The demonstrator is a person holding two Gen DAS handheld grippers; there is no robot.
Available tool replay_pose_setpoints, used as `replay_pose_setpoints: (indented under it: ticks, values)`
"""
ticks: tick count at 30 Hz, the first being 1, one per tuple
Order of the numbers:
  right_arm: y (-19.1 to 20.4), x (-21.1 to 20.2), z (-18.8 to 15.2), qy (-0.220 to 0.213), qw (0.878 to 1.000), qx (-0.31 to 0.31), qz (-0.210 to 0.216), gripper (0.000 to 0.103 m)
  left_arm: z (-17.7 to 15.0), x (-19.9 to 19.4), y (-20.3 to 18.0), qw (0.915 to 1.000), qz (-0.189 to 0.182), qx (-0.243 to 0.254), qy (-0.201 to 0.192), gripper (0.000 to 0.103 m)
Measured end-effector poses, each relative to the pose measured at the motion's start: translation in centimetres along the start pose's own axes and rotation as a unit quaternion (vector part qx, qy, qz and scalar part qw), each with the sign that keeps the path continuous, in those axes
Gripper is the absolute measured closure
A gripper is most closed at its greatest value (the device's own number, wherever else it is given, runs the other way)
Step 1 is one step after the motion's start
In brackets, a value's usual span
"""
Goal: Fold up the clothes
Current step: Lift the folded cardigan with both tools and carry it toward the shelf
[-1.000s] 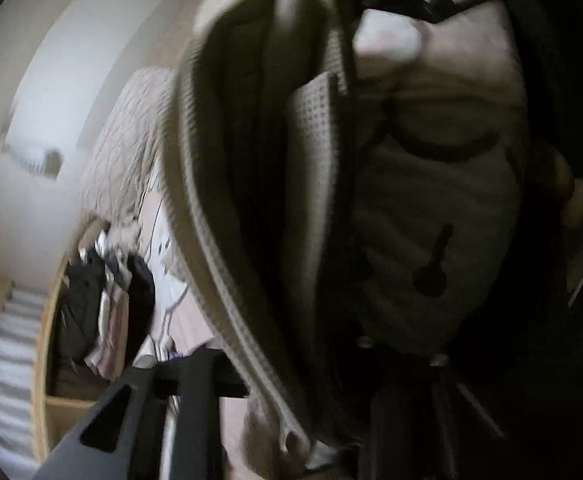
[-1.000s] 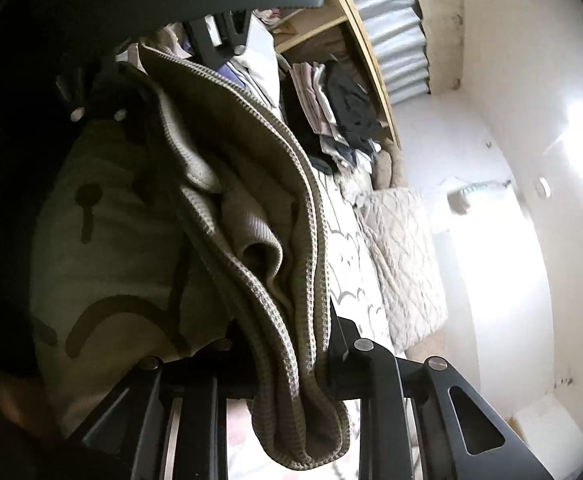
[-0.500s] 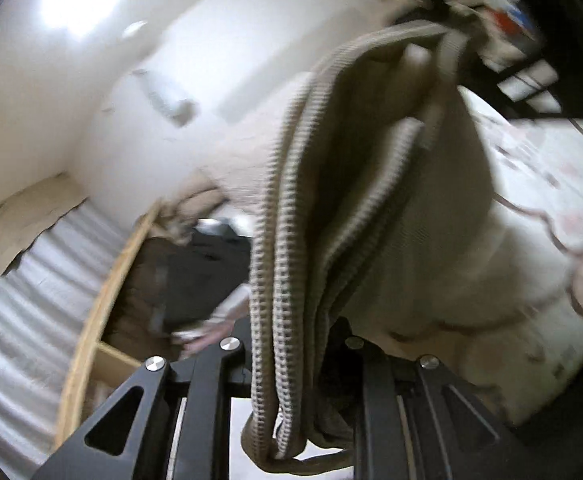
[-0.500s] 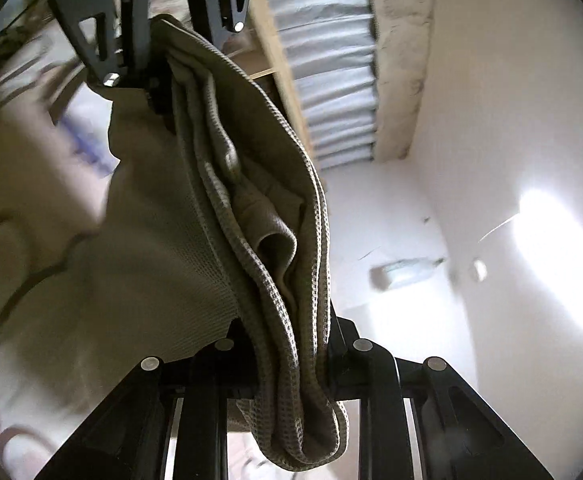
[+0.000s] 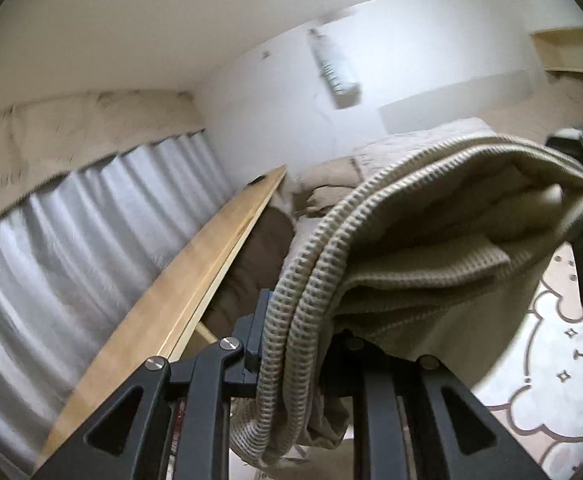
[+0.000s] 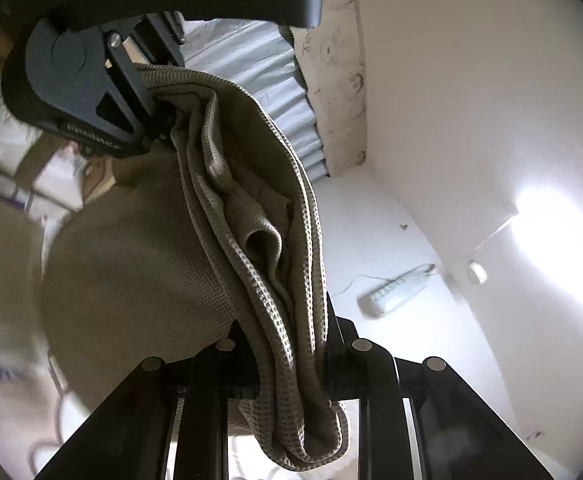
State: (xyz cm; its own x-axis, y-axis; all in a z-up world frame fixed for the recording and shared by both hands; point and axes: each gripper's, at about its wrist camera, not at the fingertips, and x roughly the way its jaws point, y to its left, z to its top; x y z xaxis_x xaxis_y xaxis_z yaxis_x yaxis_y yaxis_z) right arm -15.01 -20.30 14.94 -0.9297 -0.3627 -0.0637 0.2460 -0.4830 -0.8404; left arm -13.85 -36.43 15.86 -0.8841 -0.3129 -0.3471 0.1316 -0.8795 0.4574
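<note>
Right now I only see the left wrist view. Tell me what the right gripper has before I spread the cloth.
Observer: The right gripper has its jaws shut on a bunched ribbed edge of the beige garment.
Operator: Report where the left gripper sits from that side.
Observer: The left gripper shows at upper left in the right wrist view, clamped on the same edge, which runs between the two.
Operator: Say whether the right grip is at the very end.
Observer: No, a folded loop of the edge sticks out past the right jaws toward the camera.
</note>
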Motion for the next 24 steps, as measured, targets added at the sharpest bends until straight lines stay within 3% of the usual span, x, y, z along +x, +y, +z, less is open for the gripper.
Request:
replay_pose_setpoints:
  ticks: [4,7,8,11,13,14,17,21,24]
  values:
    - [3.9,1.9,1.9,0.006,0.999,0.005,0.043,0.081,-4.9,0.9,2.7,0.9998,0.004,-0.001,0.021,0.085]
    - [8.3,1.4,1.5,0.014,0.996,0.006,0.092,0.081,-11.2,0.7,1.6,0.9977,-0.011,0.048,0.046,0.085]
    - [10.7,-0.8,1.3,0.018,0.994,0.006,0.111,0.081,-14.2,0.6,0.9,0.9956,-0.025,0.064,0.064,0.082]
    - [18.2,-6.2,0.2,0.035,0.982,0.003,0.185,0.081,-23.4,1.3,-1.4,0.982,-0.069,0.095,0.148,0.079]
    - [23.3,-8.2,-1.2,0.059,0.966,-0.01,0.251,0.081,-28.3,2.0,-2.8,0.9716,-0.075,0.11,0.196,0.079]
    - [25.0,-8.7,-1.4,0.062,0.963,-0.021,0.262,0.081,-29.9,2.0,-3.2,0.9698,-0.07,0.115,0.203,0.079]
    - [29.1,-10.6,-1.9,0.061,0.958,-0.051,0.277,0.081,-30.4,0.9,-2.3,0.9778,-0.056,0.09,0.181,0.079]
    - [25.6,-11.3,-0.8,0.038,0.97,-0.014,0.24,0.081,-27.9,-1.6,-0.6,0.9876,-0.028,0.093,0.123,0.079]
    - [26.0,-10.7,0.0,0.035,0.968,0.024,0.246,0.081,-28.9,-2.8,-1.0,0.984,-0.016,0.131,0.119,0.077]
